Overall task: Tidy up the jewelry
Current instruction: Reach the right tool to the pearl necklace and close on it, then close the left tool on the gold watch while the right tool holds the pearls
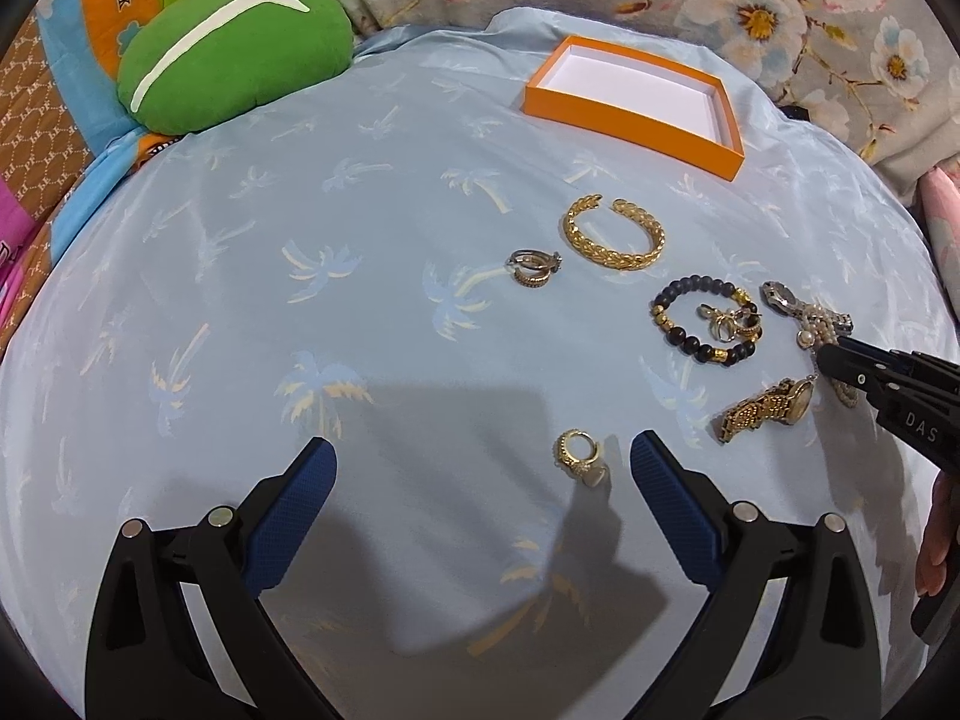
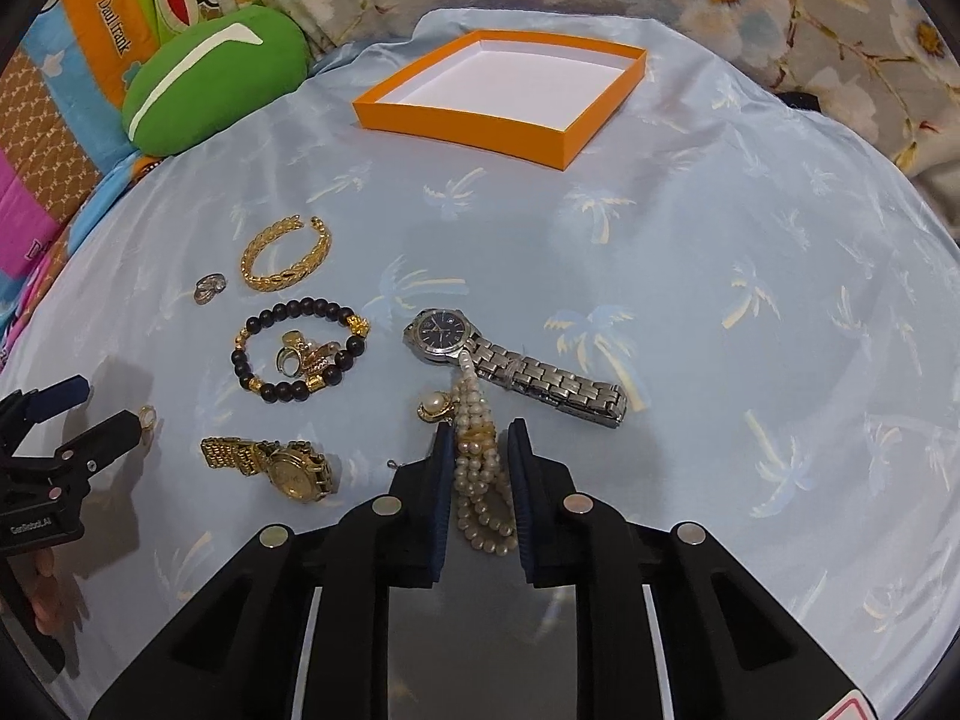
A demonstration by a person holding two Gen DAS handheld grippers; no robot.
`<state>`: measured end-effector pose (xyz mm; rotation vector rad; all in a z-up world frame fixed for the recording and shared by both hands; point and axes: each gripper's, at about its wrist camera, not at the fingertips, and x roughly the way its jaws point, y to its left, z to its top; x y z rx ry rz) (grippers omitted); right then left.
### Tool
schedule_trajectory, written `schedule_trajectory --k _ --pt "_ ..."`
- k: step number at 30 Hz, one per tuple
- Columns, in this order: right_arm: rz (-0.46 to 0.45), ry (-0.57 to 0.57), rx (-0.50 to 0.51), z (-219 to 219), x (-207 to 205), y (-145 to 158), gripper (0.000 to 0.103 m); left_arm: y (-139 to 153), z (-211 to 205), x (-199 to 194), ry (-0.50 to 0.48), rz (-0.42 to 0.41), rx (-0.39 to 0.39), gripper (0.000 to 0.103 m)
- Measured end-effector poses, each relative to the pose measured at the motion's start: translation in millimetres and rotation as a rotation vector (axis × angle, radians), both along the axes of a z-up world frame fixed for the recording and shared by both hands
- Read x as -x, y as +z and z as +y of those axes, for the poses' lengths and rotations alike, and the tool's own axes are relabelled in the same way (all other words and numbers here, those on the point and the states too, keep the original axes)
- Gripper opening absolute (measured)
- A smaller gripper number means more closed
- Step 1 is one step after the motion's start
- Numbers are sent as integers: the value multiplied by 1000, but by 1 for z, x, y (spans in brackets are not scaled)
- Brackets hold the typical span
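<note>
I worked over a pale blue sheet (image 1: 300,300) printed with faded palm trees, spread smooth across a soft, bed-like surface. Behind it lay a grey floral fabric (image 2: 780,0) with large white and pink blossoms, bunched into folds along the far edge. At the far left corner a green plush cushion (image 1: 234,54) with a white curved stripe rested partly on the sheet. Beside it lay a bright cartoon-print cloth (image 2: 90,48) in orange, blue and green, with brown patterned and pink patches nearer the left rim. The light came from above and cast soft grey shadows on the sheet near me.
</note>
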<state>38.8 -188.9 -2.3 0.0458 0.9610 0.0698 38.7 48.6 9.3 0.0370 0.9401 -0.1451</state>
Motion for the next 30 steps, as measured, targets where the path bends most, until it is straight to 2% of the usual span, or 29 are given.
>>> schedule_trajectory --k 8,14,19,22,23,28,30 --pt "-37 -147 -44 -26 37 7 14 3 -9 1 -38 -4 32 96" --pt "-18 -176 -38 -26 55 -2 14 11 -45 6 -160 -39 23 96" --pt "-10 -178 -47 -23 55 -2 14 8 -86 3 -284 -41 -4 95" --pt "-5 -186 -64 -25 55 -2 14 -2 -102 -3 -338 -5 -16 85" --pt "-4 -188 -72 -26 55 -2 14 -6 -104 -4 -346 12 -13 77" --pt "0 -199 -104 -30 54 -2 14 -6 -112 -3 -373 -2 -2 66" --pt "1 -200 -105 -30 54 -2 14 -5 -112 -1 -384 -3 10 55"
